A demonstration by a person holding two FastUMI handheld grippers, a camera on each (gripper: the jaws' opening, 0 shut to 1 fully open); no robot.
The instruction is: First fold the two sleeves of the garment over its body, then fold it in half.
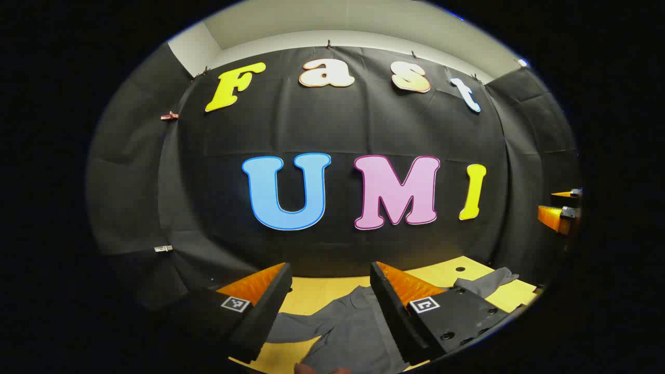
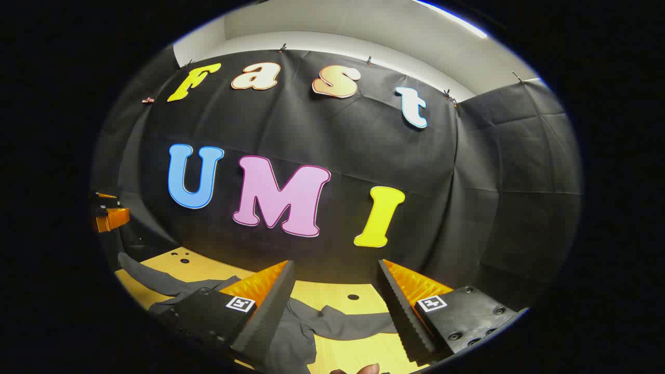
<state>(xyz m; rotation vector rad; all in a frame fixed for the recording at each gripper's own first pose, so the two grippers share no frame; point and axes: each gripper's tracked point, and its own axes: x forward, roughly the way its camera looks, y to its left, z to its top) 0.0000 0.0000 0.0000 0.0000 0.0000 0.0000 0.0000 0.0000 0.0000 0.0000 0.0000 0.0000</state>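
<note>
both your tools hang spread and empty above the yellow surface (image 1: pixel 322 291). the grey shirt (image 1: pixel 353 332) lies flat below; its sleeve (image 2: pixel 343 327) stretches sideways under your right tool (image 2: pixel 335 291), nearer than the left tool (image 1: pixel 330 293).

**Black-draped booth over a yellow table**

Black cloth (image 1: pixel 337 135) hangs as the booth's back wall, creased and clipped along its top edge, with side panels of the same cloth at left and right. Above it, across the top of both views, runs a pale wall (image 2: pixel 332 26). At the bottom lies a yellow wooden table (image 1: pixel 322 291) with small dark holes.
</note>
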